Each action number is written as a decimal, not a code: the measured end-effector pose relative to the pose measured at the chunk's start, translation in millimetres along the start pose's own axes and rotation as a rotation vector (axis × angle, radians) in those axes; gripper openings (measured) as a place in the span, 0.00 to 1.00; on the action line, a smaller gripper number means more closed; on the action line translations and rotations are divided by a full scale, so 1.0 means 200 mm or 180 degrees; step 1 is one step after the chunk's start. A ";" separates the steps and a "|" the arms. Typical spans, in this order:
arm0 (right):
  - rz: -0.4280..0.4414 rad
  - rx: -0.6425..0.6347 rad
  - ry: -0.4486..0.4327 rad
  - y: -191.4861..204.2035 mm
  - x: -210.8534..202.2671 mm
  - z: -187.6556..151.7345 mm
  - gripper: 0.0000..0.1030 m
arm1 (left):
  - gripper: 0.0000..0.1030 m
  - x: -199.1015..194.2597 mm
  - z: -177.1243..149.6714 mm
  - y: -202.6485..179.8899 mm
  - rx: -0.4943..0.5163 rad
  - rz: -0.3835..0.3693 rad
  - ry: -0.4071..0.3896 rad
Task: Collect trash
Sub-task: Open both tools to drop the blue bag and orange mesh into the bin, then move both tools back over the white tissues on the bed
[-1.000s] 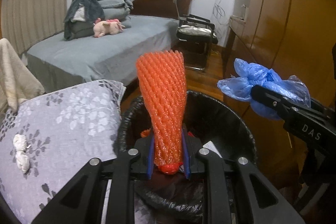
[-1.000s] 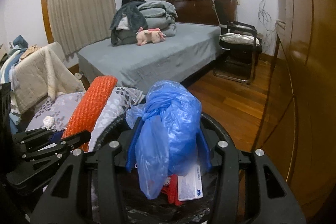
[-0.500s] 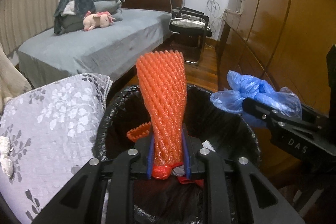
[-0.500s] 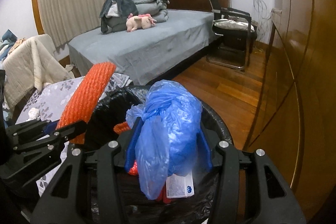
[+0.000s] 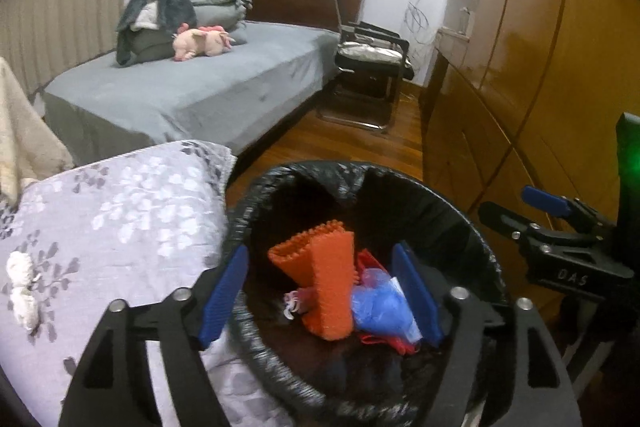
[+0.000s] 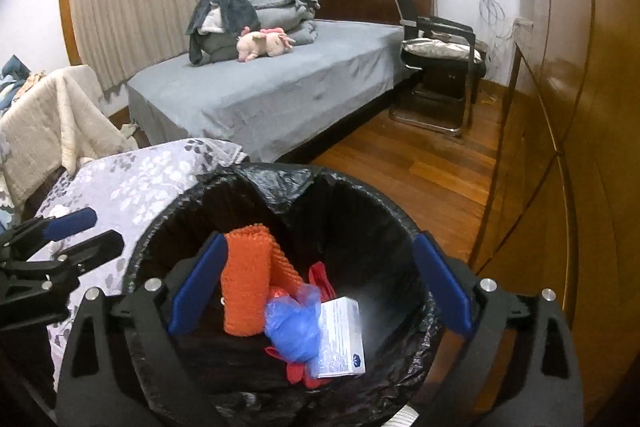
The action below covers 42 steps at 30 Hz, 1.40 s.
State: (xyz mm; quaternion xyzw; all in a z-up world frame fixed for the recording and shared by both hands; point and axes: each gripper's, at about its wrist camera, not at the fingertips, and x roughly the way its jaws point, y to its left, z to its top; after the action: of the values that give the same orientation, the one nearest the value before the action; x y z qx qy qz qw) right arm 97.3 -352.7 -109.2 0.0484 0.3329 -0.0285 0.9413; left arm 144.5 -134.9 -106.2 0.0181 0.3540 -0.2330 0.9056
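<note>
A black-lined trash bin (image 5: pixel 472 223) (image 6: pixel 380 199) stands below both grippers. Inside it lie the orange foam net (image 5: pixel 328 287) (image 6: pixel 246 287), the crumpled blue plastic bag (image 5: pixel 380 311) (image 6: pixel 294 327), a white box (image 6: pixel 340 337) and some red scraps. My left gripper (image 5: pixel 322 293) hangs over the bin's left side, its jaws opening, with nothing between the blue pads. My right gripper (image 6: pixel 318 287) hovers over the bin's middle, jaws opening wide and holding nothing; it also shows as the right gripper (image 5: pixel 532 211) at the edge of the left wrist view.
A floral grey cushion (image 5: pixel 100 227) with a white wad of tissue (image 5: pixel 20 283) touches the bin's left side. Behind are a grey bed (image 6: pixel 272 95) with a pink plush toy, a black chair (image 6: pixel 440 67), wooden floor and a wooden wardrobe (image 6: pixel 580 147) on the right.
Both grippers have opened. The orange foam net has dropped from the left gripper and the blue bag from the right gripper into the bin. Both grippers sank a little toward the bin.
</note>
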 end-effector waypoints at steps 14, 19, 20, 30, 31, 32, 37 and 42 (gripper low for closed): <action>0.0482 -0.0276 -0.0231 0.43 -0.11 0.11 0.94 | 0.94 -0.44 -0.04 0.39 -0.0394 0.0603 -0.0412; 0.0656 -0.0441 -0.0213 0.64 -0.08 0.12 0.94 | 0.94 -0.55 -0.12 0.58 -0.0578 0.0854 -0.0446; 0.0694 -0.0470 -0.0205 0.68 -0.07 0.12 0.94 | 0.94 -0.57 -0.14 0.62 -0.0617 0.0901 -0.0446; 0.0941 -0.0688 -0.0146 1.06 0.02 0.11 0.95 | 0.94 -0.72 -0.31 0.96 -0.0908 0.1329 -0.0442; 0.0964 -0.0702 -0.0146 1.08 0.03 0.11 0.94 | 0.94 -0.73 -0.33 1.00 -0.0925 0.1373 -0.0437; 0.0994 -0.0727 -0.0146 1.13 0.05 0.11 0.94 | 0.94 -0.74 -0.35 1.02 -0.0938 0.1407 -0.0434; 0.1067 -0.0801 -0.0138 1.32 0.11 0.09 0.94 | 0.94 -0.76 -0.41 1.16 -0.1019 0.1526 -0.0408; 0.1154 -0.0899 -0.0121 1.52 0.20 0.06 0.94 | 0.94 -0.78 -0.46 1.29 -0.1067 0.1611 -0.0408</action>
State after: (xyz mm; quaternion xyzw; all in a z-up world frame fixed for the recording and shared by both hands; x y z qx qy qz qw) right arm 161.4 -52.2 -102.8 -0.0254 0.3016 0.1871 0.9346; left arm 98.8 176.9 -108.2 -0.0586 0.3139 0.0609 0.9457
